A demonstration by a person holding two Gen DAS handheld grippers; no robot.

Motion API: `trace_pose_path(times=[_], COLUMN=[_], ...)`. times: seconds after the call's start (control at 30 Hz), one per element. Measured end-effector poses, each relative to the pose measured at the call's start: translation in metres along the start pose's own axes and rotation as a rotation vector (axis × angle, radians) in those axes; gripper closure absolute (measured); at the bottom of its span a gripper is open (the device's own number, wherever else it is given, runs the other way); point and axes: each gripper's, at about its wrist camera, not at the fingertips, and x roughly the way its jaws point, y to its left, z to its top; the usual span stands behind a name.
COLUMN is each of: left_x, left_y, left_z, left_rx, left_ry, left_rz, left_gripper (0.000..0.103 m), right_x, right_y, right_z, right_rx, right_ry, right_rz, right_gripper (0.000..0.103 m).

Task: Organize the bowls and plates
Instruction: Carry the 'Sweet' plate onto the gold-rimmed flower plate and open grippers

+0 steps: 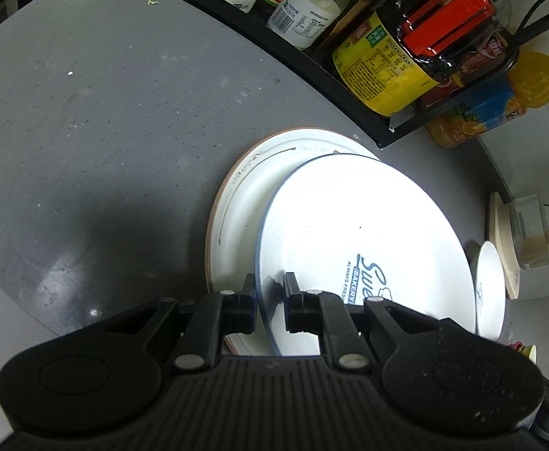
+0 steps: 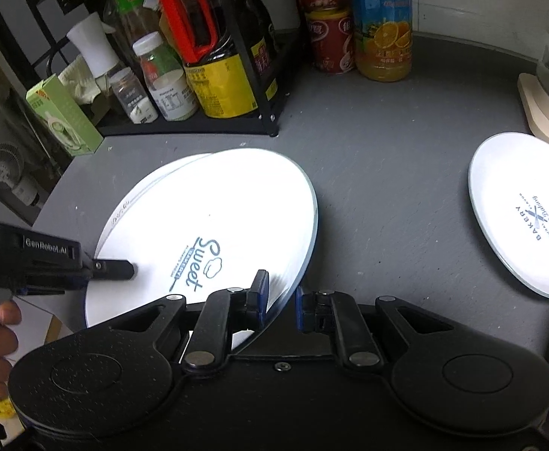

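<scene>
A black wire rack [image 2: 252,86] is standing at the far left of the grey table [image 2: 387,173], holding a dark sauce bottle with a yellow label and red handle [image 2: 214,75], a white-labelled bottle [image 2: 169,86] and a small spice jar [image 2: 133,97]. A green carton [image 2: 64,116] is leaning just left of the rack. To its right an orange juice bottle [image 2: 385,22] and red cans [image 2: 329,41] are standing together. A glass container [image 1: 537,229] is sitting on a cream board [image 1: 502,240] at the far right.
</scene>
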Motion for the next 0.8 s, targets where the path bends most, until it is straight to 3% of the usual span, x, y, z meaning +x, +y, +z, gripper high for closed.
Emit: trace_pose_path(times=[0.17, 0.4, 0.53, 0.8], left_x=[-0.002, -0.023, -0.025, -0.017], left_y=[0.000, -0.004, -0.003, 0.008], left_z=[0.004, 0.017, 0.021, 0.021], left_rx=[0.000, 0.038, 0.041, 0.002], left_ry=[0.009, -0.060, -0.073, -0.070], left_rz=[0.031, 0.093, 0.135, 0.181], left_gripper=[0.092, 0.089, 0.078, 0.071], right_x=[0.007, 0.011, 0.015, 0.009], right_y=[0.006, 0.010, 0.011, 0.005], right_z=[-0.001, 0.001, 0.003, 0.004], right_rx=[-0.019, -0.038, -0.045, -0.008], right_ry=[0.023, 0.040, 0.051, 0.074], right_rz=[-0.016, -0.031, -0.031, 0.013], right_gripper=[0.089, 0.086, 0.082, 0.078])
